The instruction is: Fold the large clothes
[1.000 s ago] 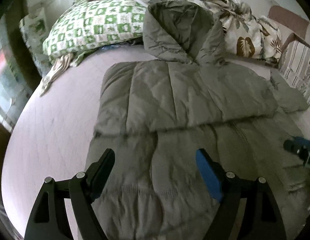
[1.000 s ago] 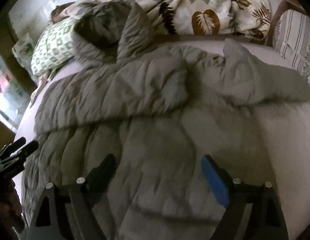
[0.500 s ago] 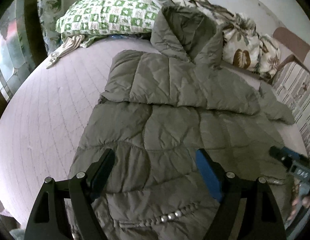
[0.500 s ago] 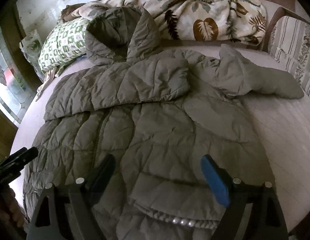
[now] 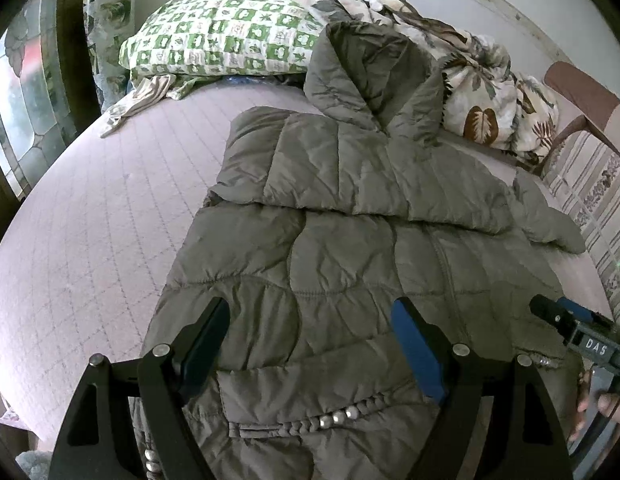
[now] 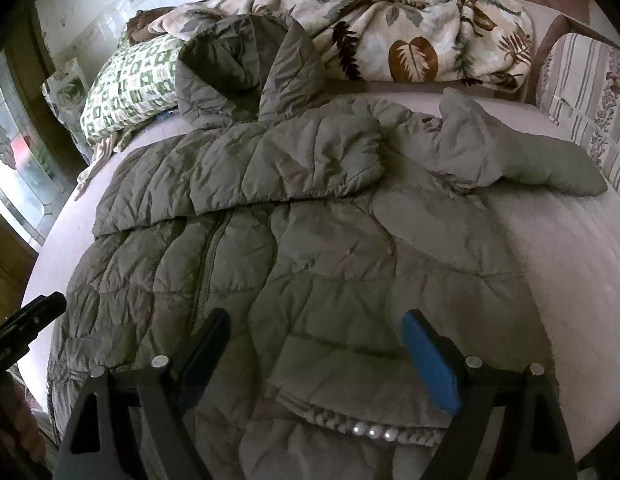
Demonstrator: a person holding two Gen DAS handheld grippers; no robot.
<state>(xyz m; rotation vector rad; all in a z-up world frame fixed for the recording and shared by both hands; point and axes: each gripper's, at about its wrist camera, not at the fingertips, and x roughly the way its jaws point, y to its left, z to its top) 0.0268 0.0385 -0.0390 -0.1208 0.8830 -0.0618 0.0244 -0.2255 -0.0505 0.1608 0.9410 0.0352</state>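
Olive-grey quilted hooded puffer jacket lies flat on the pale pink quilted bed, hood against the green-and-white patterned pillow and leaf-print blanket. One sleeve is folded across the chest, the other lies out on the mattress. Left gripper and right gripper hover over the hem, fingers spread wide, gripping nothing.
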